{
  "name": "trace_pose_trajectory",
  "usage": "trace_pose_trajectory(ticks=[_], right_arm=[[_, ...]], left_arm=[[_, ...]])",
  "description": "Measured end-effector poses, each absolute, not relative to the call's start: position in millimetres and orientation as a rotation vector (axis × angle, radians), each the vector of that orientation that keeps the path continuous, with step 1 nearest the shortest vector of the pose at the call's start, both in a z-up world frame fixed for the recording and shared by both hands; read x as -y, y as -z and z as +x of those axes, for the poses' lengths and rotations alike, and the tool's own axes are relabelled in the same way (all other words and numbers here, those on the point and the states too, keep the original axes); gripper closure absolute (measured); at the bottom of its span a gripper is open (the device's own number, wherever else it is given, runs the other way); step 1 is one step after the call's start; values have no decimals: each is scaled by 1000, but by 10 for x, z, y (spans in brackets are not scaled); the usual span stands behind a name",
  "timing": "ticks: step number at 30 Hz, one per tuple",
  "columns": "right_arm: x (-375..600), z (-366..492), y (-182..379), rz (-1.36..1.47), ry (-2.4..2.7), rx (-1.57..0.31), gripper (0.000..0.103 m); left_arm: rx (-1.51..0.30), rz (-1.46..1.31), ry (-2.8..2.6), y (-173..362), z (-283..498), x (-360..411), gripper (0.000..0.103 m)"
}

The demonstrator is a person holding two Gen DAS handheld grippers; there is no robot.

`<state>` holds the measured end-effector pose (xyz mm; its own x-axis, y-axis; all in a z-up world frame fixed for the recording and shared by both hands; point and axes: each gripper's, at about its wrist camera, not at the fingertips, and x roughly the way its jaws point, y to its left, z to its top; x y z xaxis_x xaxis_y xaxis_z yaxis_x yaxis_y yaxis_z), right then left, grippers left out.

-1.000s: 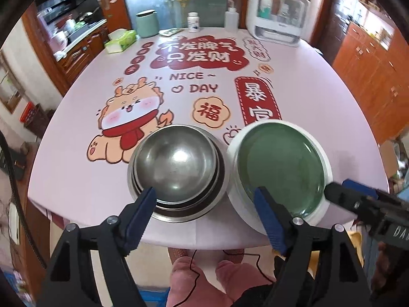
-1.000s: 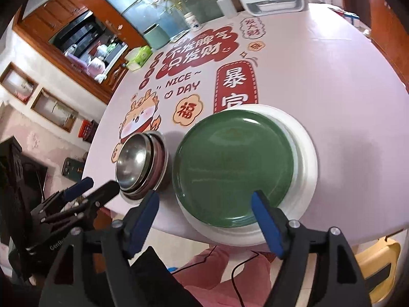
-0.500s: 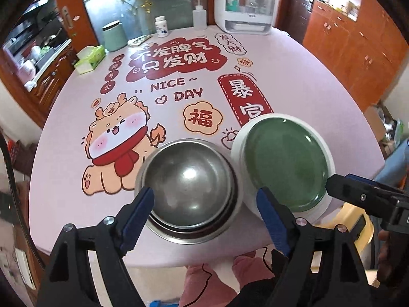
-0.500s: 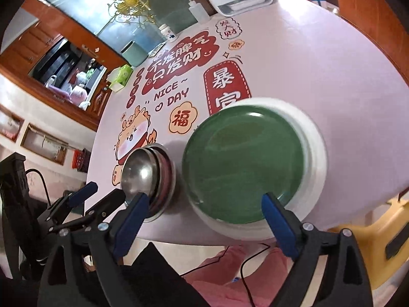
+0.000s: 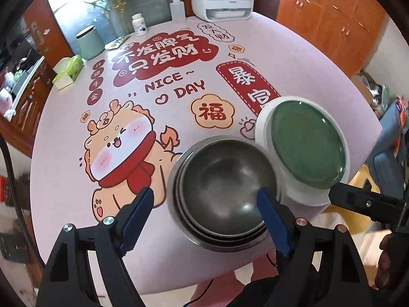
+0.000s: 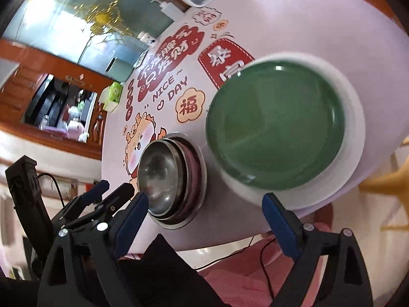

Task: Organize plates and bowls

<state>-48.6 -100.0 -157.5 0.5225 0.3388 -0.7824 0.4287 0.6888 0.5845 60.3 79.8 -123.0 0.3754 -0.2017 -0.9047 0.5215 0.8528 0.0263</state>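
Steel bowls [image 5: 222, 192] under wide left jaws, right jaws wide, nothing held

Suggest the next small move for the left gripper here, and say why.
Probably ease the left gripper down until one blue pad passes inside the top steel bowl of the nested stack, then close on its near rim. Its jaws are open and empty, hanging over that rim, and the green plate beside it sits under the right gripper.

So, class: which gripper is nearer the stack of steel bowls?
Left. The left gripper hangs over the steel bowls, fingers straddling their near rim. The right gripper faces the green plate, bowls off to its left.
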Motion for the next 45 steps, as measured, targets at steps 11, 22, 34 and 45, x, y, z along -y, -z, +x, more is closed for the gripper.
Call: trace_pose_trajectory(ticks=[11,22,34,45], right_arm=[[749,-466,1864,1021,139,-1032,12],[733,-329,2061,1137,191,-1043,14],[749,-147,2259,1237,207,-1080,50],[764,-124,2294,1268,205,-1067,61]], left_arm=[[-1206,376,574,1578,927,-998,21],[-1380,306,665,1954,1223,-1059,22],[-1492,267,693,2206,1485,-1045,35],[-1496,251,799,2251,1538,-905,57]])
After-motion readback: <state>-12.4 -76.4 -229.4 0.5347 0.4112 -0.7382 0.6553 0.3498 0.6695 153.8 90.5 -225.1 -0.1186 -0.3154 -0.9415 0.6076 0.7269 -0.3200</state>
